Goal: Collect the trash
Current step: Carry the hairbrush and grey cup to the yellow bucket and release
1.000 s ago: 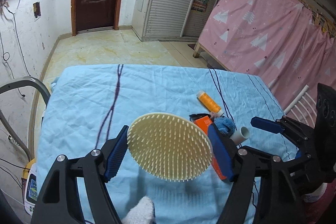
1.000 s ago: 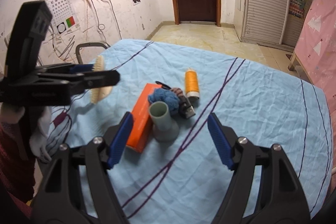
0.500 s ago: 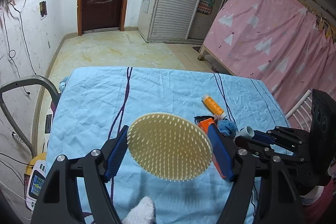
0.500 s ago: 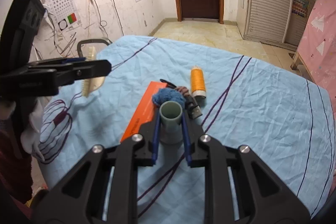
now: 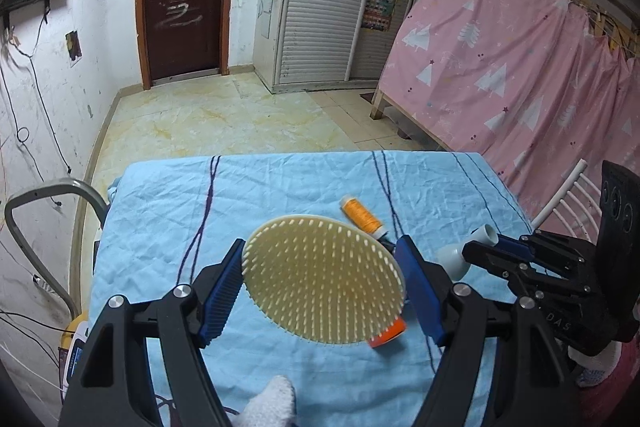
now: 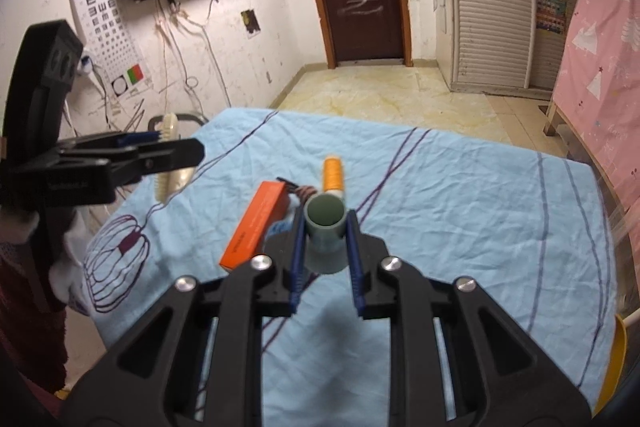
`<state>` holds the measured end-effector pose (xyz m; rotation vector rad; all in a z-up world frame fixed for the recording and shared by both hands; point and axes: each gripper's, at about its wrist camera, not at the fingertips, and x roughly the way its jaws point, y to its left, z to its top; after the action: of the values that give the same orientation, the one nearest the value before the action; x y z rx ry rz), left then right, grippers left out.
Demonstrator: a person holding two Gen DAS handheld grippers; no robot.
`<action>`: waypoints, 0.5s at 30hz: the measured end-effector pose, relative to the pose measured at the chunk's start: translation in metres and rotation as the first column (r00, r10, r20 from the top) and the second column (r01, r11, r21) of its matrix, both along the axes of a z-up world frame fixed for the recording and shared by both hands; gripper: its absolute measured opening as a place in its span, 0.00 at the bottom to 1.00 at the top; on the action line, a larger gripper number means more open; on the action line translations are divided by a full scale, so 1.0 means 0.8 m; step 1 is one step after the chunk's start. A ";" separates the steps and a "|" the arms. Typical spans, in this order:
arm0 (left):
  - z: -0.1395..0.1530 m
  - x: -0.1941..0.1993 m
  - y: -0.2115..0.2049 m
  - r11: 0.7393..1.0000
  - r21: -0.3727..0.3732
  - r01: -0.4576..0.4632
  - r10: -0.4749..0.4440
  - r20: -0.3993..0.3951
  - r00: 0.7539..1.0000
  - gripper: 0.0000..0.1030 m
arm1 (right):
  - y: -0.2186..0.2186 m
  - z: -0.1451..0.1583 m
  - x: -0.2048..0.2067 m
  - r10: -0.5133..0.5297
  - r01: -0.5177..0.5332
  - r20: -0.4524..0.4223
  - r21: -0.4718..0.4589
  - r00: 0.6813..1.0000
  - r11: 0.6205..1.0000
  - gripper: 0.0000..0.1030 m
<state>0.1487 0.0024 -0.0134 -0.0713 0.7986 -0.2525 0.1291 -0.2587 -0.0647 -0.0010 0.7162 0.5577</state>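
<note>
Trash items lie grouped on the blue cloth of the table.

Left wrist view: we see the left gripper clamped on a round cream bristle brush, its blue pads pressed against the disc's two edges, bristles facing the camera. Beyond the brush lies an orange thread spool; an orange box shows just below the brush's lower right edge. At right, the right gripper holds a pale flared tube above the cloth (its open end points up and away).

Right wrist view: we see the right gripper with its fingers closed on the grey-green tube, one blue pad on each side of its neck. Just beside the tube on the left lies the orange box, with a blue tuft between them, partly hidden. The thread spool lies just behind the tube. At left, the left gripper holds the brush edge-on over the cloth's corner.
</note>
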 end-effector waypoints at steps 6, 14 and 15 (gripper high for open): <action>0.014 -0.004 -0.041 0.999 0.021 0.038 -0.038 0.014 0.999 0.64 | -0.047 0.013 -0.008 -0.052 0.050 0.029 0.047 0.998 0.998 0.18; 0.032 -0.007 -0.121 0.991 0.047 0.124 -0.125 0.035 0.991 0.64 | -0.134 0.027 -0.023 -0.161 0.153 0.061 0.114 0.985 0.982 0.18; 0.034 -0.007 -0.134 0.989 0.049 0.139 -0.140 0.035 0.989 0.64 | -0.145 0.027 -0.025 -0.176 0.168 0.062 0.120 0.982 0.978 0.18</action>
<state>0.1428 -0.1047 0.0136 0.0332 0.7718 -0.3666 0.1088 -0.3750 -0.0430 0.1458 0.6059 0.4298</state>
